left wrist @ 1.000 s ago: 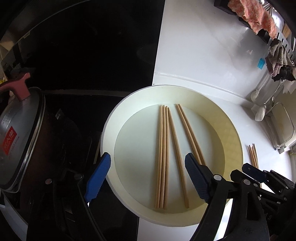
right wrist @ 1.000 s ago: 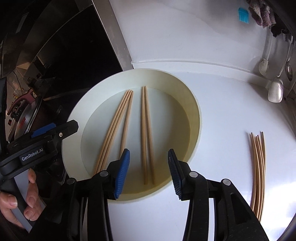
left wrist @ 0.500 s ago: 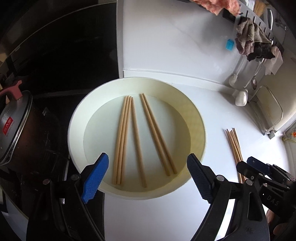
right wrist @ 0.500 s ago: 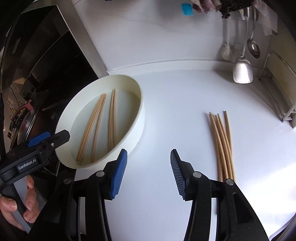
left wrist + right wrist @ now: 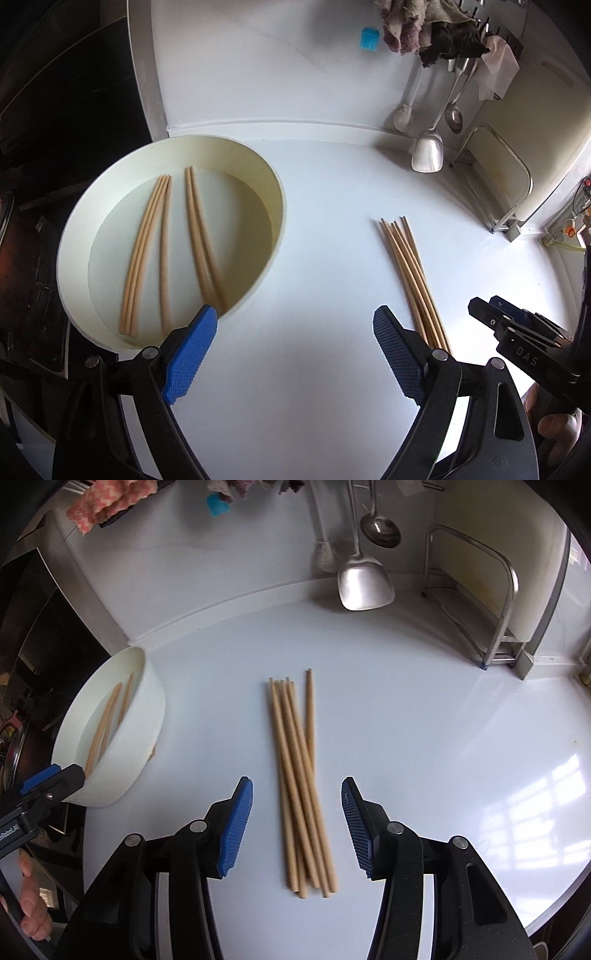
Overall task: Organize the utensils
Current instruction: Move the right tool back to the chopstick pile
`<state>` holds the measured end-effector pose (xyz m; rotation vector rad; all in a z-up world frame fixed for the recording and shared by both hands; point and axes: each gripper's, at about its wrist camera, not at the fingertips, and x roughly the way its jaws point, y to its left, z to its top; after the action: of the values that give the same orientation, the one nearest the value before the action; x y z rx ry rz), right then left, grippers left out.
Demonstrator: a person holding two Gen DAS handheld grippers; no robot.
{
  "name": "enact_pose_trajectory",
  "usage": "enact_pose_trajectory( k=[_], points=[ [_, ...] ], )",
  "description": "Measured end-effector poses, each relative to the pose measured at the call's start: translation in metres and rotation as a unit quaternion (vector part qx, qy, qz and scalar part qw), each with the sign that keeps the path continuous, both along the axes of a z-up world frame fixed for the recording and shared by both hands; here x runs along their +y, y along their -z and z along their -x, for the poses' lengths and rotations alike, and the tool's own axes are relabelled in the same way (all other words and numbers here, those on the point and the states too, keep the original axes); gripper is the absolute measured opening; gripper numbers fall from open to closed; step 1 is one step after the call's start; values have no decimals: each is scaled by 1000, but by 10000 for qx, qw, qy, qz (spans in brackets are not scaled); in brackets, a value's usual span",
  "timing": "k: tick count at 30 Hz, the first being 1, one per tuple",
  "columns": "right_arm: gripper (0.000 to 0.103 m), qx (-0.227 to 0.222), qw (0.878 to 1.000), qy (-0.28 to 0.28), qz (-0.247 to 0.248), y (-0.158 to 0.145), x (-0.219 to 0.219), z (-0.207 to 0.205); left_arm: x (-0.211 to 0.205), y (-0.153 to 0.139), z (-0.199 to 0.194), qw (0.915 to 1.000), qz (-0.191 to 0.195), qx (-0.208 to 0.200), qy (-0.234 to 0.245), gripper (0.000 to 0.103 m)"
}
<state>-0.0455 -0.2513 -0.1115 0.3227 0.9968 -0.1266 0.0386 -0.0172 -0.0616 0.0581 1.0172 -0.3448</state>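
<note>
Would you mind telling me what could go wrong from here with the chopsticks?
1. The loose chopsticks on the counter lie crossed and fanned; the open right tongs may catch only some, or scatter them.
2. The white bowl sits by the counter's edge near the left tongs; a bump could shove it off.

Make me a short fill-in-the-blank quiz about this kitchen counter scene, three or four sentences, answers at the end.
1. Five chopsticks lie inside the round white ____.
2. The loose chopstick bundle lies on the white ____.
3. The right gripper hovers over that bundle with its jaws ____.
4. A metal spatula hangs against the ____ behind the counter.

Answers: basin; countertop; open; wall
</note>
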Motion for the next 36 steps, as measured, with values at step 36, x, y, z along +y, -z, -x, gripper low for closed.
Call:
enact_pose_trajectory(
  k=[36],
  points=[
    [48, -252, 9958, -701, 525, 73, -12, -18, -74, 94, 21, 9997, -48, 114, -220, 85]
  ],
)
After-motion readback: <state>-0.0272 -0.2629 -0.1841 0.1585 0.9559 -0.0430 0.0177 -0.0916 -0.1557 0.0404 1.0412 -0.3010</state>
